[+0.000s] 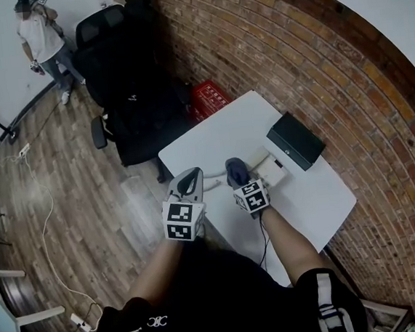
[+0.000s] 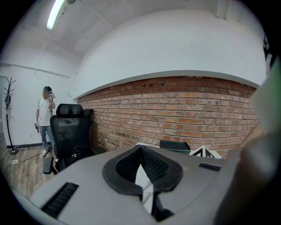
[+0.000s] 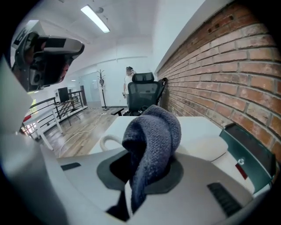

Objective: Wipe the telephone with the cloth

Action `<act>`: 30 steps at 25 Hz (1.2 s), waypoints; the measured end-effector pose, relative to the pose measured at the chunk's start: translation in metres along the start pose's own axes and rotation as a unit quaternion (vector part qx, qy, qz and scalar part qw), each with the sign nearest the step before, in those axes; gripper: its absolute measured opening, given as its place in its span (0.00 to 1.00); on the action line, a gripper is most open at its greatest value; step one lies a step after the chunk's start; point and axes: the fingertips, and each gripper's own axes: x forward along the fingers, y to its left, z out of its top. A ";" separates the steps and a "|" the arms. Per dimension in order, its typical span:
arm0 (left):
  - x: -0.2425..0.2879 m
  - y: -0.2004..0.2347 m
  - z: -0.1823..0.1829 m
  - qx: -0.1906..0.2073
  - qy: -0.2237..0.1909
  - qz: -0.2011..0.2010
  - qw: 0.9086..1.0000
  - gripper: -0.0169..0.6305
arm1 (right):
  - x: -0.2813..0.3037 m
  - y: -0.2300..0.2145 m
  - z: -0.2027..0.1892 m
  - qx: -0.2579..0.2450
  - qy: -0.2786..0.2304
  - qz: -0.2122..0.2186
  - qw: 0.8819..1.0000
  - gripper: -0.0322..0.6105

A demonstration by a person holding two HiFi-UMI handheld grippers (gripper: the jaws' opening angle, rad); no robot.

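Two hand-held grippers, both being held low over the near edge of the surface (image 1: 212, 141), with the forearms reaching forward side by side. The right hand-held gripper (image 1: 237, 173) is clamping one dark blue knitted cloth (image 3: 153, 138); the cloth is bunching up out of its jaws and folding over them. It is pointing toward the edge by the brick wall. The left hand-held gripper (image 2: 141, 149) is pointing ahead along the surface with its jaws closed tip to tip, gripping nothing.

One telephone (image 1: 272, 167), cream-white, is sitting by the wall-side edge of the surface, just beyond the cloth; I cannot tell whether they are touching. Its coiled cord (image 3: 104, 141) is trailing back toward the near edge, between the two grippers. One black box (image 1: 295, 140) is sitting just beside the telephone, right at the wall edge.

Off the surface: one red crate (image 1: 209, 98) is sitting on the floor past the far corner, contents not readable. One black office chair (image 1: 127, 74) is standing beside it. One person (image 1: 42, 40) is standing well away by the white wall.
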 end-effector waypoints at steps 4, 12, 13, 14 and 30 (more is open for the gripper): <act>-0.012 0.001 -0.006 -0.005 0.002 0.011 1.000 0.02 | 0.006 0.026 -0.015 -0.013 0.018 0.021 1.000 0.11; -0.031 -0.002 -0.014 -0.013 0.000 0.023 1.000 0.02 | -0.004 0.045 -0.038 -0.026 0.073 0.030 0.997 0.11; -0.032 -0.002 -0.015 -0.014 0.000 0.024 1.000 0.02 | -0.007 0.046 -0.043 -0.026 0.082 0.030 0.996 0.11; -0.032 -0.003 -0.016 -0.015 0.000 0.024 1.000 0.02 | -0.010 0.047 -0.050 -0.026 0.091 0.028 0.995 0.11; -0.034 -0.015 -0.030 -0.026 0.012 0.021 0.999 0.02 | -0.045 -0.015 -0.072 0.045 0.081 -0.027 0.995 0.11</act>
